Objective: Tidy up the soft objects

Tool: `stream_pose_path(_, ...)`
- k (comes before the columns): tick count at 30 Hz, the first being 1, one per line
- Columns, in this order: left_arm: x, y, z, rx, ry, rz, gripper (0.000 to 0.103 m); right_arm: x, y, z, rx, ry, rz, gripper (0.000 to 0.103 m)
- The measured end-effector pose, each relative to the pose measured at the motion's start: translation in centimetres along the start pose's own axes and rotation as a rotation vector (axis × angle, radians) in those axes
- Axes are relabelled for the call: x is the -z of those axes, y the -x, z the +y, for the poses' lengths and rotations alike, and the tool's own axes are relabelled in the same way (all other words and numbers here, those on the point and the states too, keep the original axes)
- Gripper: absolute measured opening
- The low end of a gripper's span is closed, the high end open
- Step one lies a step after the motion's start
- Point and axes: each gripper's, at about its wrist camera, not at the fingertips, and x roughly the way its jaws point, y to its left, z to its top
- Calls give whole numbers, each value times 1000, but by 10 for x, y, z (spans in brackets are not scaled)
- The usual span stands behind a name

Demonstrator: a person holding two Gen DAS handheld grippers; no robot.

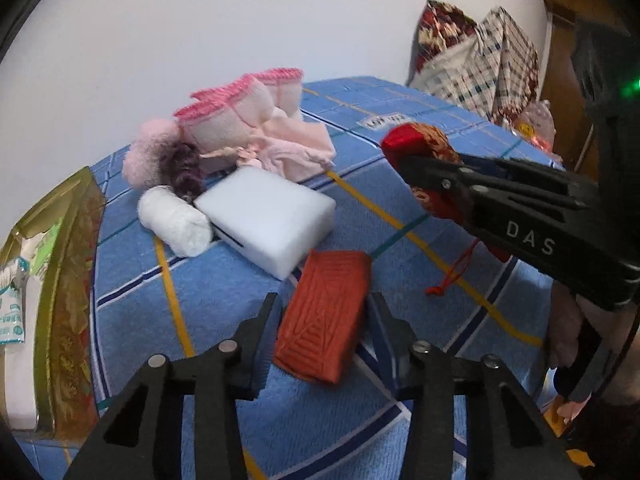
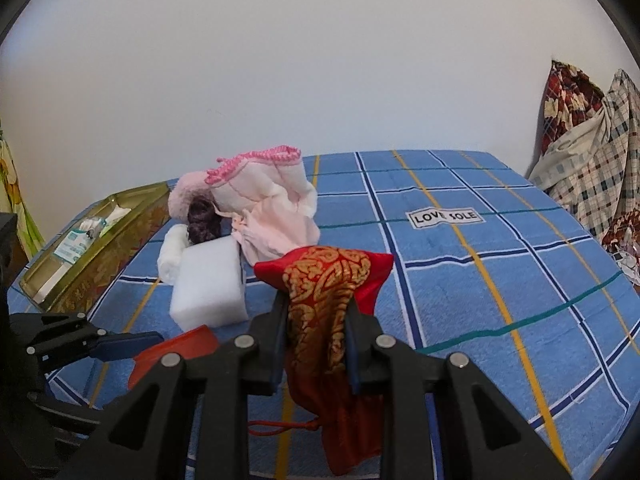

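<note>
Landmark: white foam block (image 1: 267, 220), lying on the blue checked towel (image 1: 400, 120) that covers the surface. Left gripper (image 1: 320, 328): jaws part-way apart, straddling the red ribbed pad (image 1: 322, 316), which lies flat on the towel just in front of the block, on the camera's side. The left wrist view shows the pad between the fingers with a sliver of gap on each side, so no firm pinch can be confirmed. Right gripper (image 2: 316, 336): jaws nearly together, clamped on the red-and-gold brocade pouch (image 2: 328, 292), held off the towel to the right of the block, its drawstring cord (image 2: 280, 426) hanging loose below. Behind the block: white rolled cloth (image 1: 174, 220) touching its left end, a doll with dark hair (image 1: 186, 168), a pink fluffy item (image 1: 148, 152) and a pink-trimmed cloth bundle (image 1: 236, 120). Gold tin box (image 2: 96, 248) stands open, well left of the block. Handling, judged: the pad looks light, compressible and slightly stiffened by its stitched ribs. It should hold shape if gripped across the short width near mid-length; a corner grip would likely let it droop or twist. Fabric surface appears matte, so low slip risk. The pouch is limp and silky, slides more easily, and sags around the pads. Watch the dangling cord for snagging on neighbours.
</note>
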Motion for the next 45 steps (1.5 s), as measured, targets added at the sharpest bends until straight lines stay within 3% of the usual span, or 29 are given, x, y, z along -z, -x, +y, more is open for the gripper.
stream_pose_path(9,5,30,10,-52,41,-201,44,1,5,0,8,6,-33,24)
stream_pose_path(21,13,56,18,-129,100,-384,44,3,12,0,5,20,-83,24)
stream_pose_path(31,17,63,33,-190,170,-427,44,4,22,3,-10,35,-144,24)
stream_pose_path(45,28,74,37,-253,183,-487,44,8,31,3,9,27,-218,24)
